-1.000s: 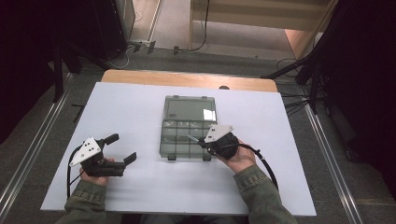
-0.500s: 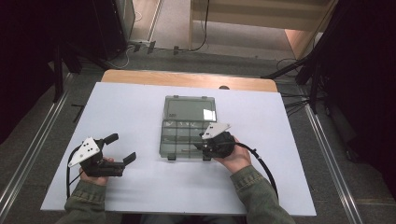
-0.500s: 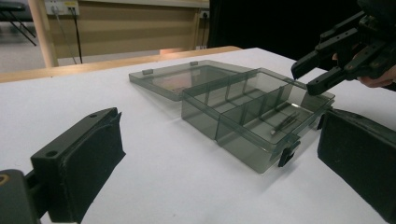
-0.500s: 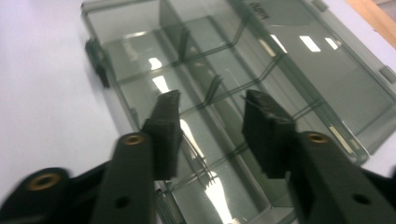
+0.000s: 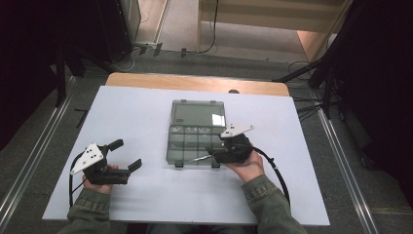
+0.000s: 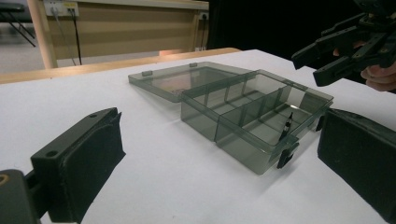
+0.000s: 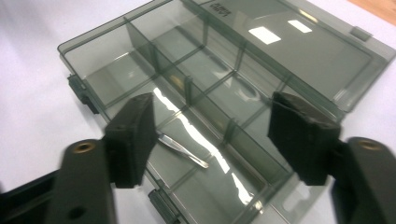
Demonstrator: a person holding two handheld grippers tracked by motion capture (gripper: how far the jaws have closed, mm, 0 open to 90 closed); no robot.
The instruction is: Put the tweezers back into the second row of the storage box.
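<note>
Bench (image 5: 146,112) white, carrying smoky compartment box (image 5: 195,141) at centre, lid (image 5: 198,113) flat open on far side. Right gripper (image 5: 213,152) over near right corner of box, jaws spread and empty. Left gripper (image 5: 125,155) parked well left of box, jaws also spread and empty. Tweezers (image 7: 183,149) lying in near compartment between right jaws. Judged step: tweezers placed, or pickup pending. Next move likely: lower and pinch, or retreat and shut lid.
</note>
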